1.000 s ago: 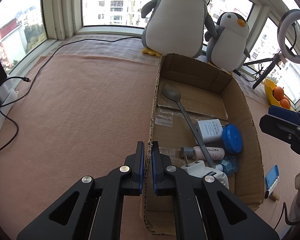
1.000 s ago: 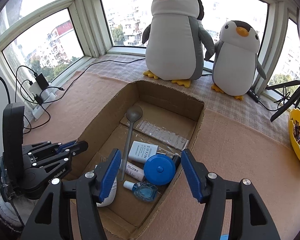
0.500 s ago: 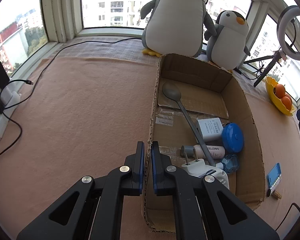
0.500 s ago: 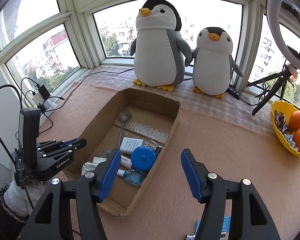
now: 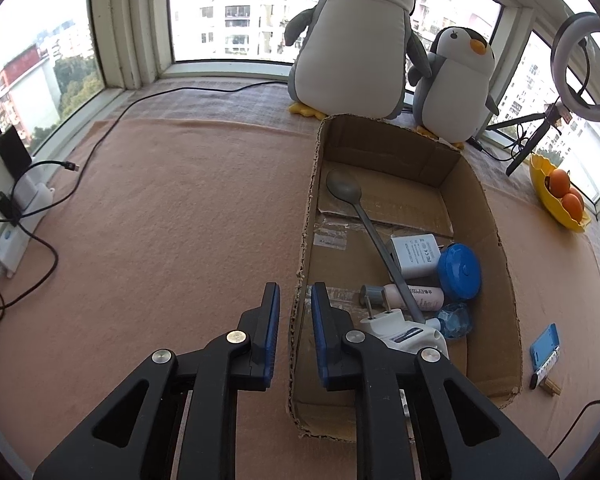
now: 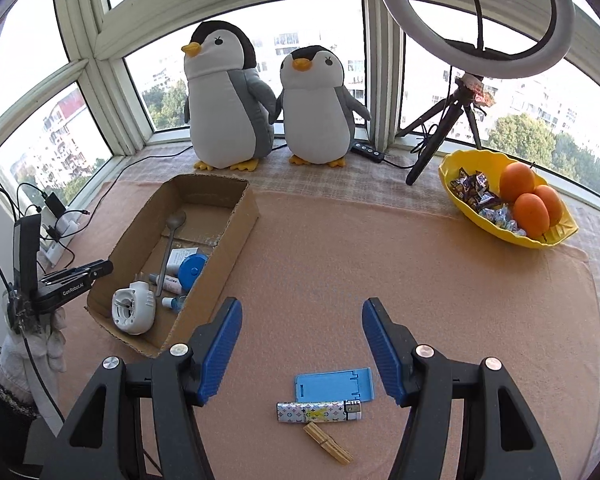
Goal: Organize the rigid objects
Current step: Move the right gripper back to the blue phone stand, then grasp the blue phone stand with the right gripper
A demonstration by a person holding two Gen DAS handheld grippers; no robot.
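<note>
A cardboard box (image 5: pixel 496 248) (image 6: pixel 236 224) on the pink cloth holds a grey spoon (image 5: pixel 364 220), a white charger (image 5: pixel 414 254), a round blue case (image 5: pixel 459 271), a pink tube (image 5: pixel 416 295) and a white plug reel (image 6: pixel 134 310). My left gripper (image 5: pixel 295 300) straddles the box's left wall, jaws slightly apart and not gripping it. My right gripper (image 6: pixel 302 334) is open and empty above a blue phone stand (image 6: pixel 334 386), a patterned lighter (image 6: pixel 320 412) and a wooden clothespin (image 6: pixel 328 442) on the cloth.
Two penguin plush toys (image 6: pixel 228 100) stand behind the box. A yellow bowl (image 6: pixel 448 172) with oranges and sweets sits at the right. A ring light on a tripod (image 6: pixel 452 112) stands by the window. Cables and a power strip (image 5: pixel 16 224) lie at the left.
My right gripper has pulled back and swung right, from over the box to above the phone stand, lighter and clothespin. My left gripper's jaws have opened slightly at the box wall.
</note>
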